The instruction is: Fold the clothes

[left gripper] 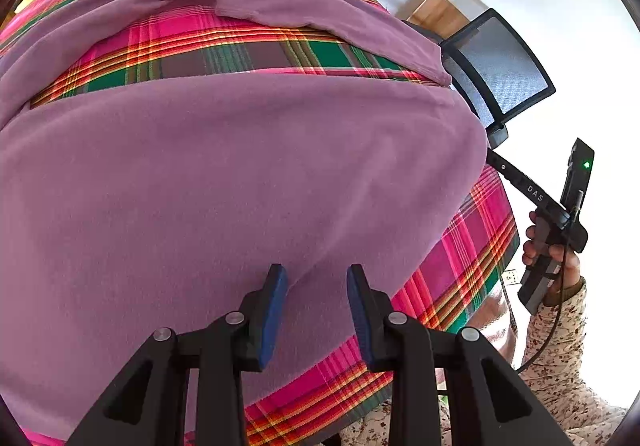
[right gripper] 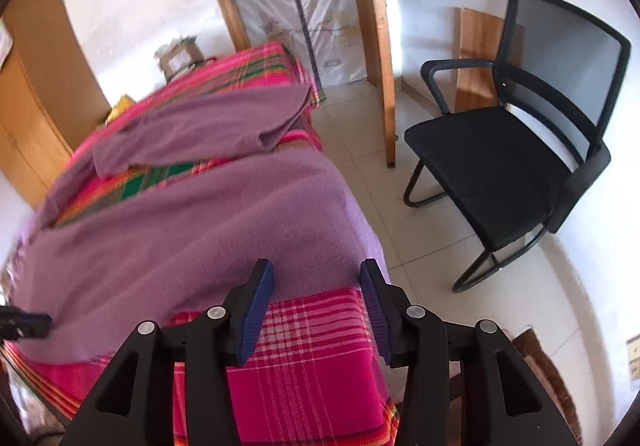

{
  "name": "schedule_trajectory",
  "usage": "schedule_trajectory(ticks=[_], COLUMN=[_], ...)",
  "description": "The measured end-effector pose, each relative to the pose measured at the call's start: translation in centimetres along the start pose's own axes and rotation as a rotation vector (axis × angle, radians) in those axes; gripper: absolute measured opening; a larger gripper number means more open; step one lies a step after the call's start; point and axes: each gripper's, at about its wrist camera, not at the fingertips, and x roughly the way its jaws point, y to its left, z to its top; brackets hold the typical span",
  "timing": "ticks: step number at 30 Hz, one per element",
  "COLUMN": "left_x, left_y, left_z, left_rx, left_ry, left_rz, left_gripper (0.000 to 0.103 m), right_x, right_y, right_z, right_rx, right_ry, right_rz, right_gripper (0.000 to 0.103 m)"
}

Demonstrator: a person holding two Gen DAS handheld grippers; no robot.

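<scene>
- Plaid bedspread [left gripper: 460,258], pink and green, carries the job in a white-walled room.
- My left gripper [left gripper: 317,310] hovers, jaws apart and empty, above the garment [left gripper: 240,174].
- My right gripper [right gripper: 317,306], also apart and empty, hangs over the bed's corner.
- Soft purple fleece lies spread flat, sleeves [left gripper: 280,2] crossed beyond, likely readied for folding.
- Mesh chair [right gripper: 520,150] stands aside.

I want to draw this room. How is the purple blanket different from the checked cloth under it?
The purple blanket is one plain colour; the checked cloth has pink, green and orange stripes crossing. The purple blanket looks fuzzy and lies on top with a folded-over strip at the far end, while the checked cloth lies flat underneath and hangs over the edge. Both are soft cloth spread out over the same surface.
</scene>
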Motion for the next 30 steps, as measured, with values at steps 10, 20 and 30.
schedule_trajectory(ticks=[10, 20, 30], left_x=[0.2, 0.0, 0.5], left_y=[-0.3, -0.7, -1.1], left_z=[0.1, -0.2, -1.4], left_rx=[-0.003, 0.010, 0.035], left_ry=[-0.002, 0.016, 0.056], left_rz=[0.014, -0.021, -0.045], left_gripper=[0.032, 0.032, 0.032], right_x=[-1.1, -6.1, -6.2], right_y=[-0.5, -0.3, -0.6], right_z=[-0.2, -0.3, -2.8], right_rx=[-0.009, 0.012, 0.003], right_ry=[-0.058, -0.191, -0.106], right_rz=[-0.029, -0.052, -0.146], right_gripper=[0.006, 0.004, 0.004])
